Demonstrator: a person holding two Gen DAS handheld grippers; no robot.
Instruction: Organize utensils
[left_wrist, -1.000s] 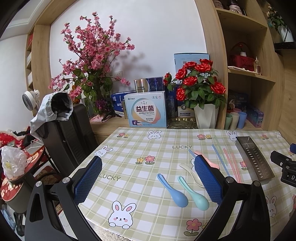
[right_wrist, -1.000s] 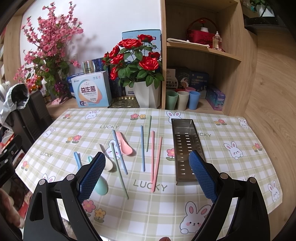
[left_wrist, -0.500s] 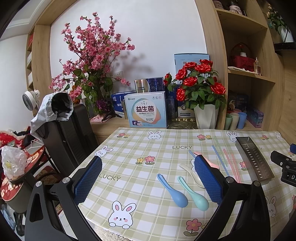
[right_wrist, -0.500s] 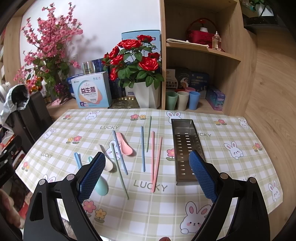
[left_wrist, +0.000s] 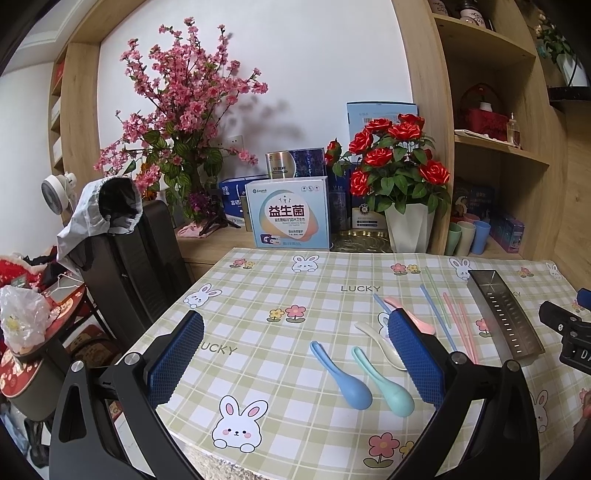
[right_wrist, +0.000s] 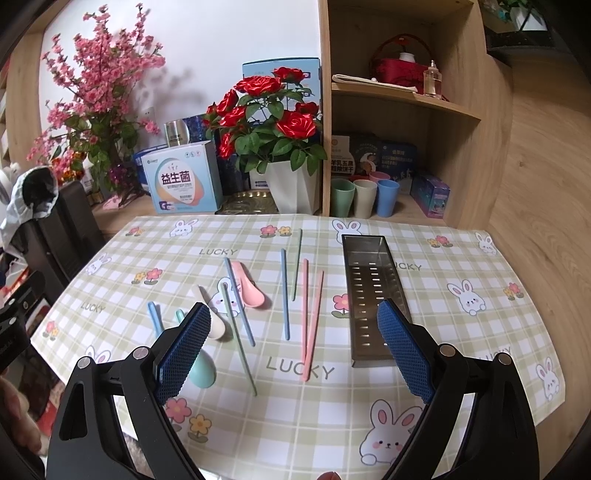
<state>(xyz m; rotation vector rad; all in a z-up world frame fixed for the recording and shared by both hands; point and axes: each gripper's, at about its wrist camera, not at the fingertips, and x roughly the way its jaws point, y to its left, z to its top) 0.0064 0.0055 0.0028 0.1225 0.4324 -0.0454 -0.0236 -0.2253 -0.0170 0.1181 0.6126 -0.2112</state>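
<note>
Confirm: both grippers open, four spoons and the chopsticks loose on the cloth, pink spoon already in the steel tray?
Not quite. The pink spoon lies on the tablecloth among the chopsticks; the steel tray is empty, as the right wrist view shows. The rest holds.

Each camera sits low on a gripper and looks forward between its two fingers, across the desk (left_wrist: 258, 295) toward the back wall. The left camera is over the near left corner and faces a bit to the right; the chair (left_wrist: 147, 258) is close beside it. The right camera is over the near edge, farther right, and looks straight at the wooden shelf (right_wrist: 406, 92). Both views share the spoons (left_wrist: 341, 376) (right_wrist: 247, 284), the chopsticks (left_wrist: 456, 325) (right_wrist: 308, 317), the metal tray (left_wrist: 502, 317) (right_wrist: 369, 288) and the red roses (left_wrist: 395, 147) (right_wrist: 269, 107). Each view catches the other gripper at its side edge.
</note>
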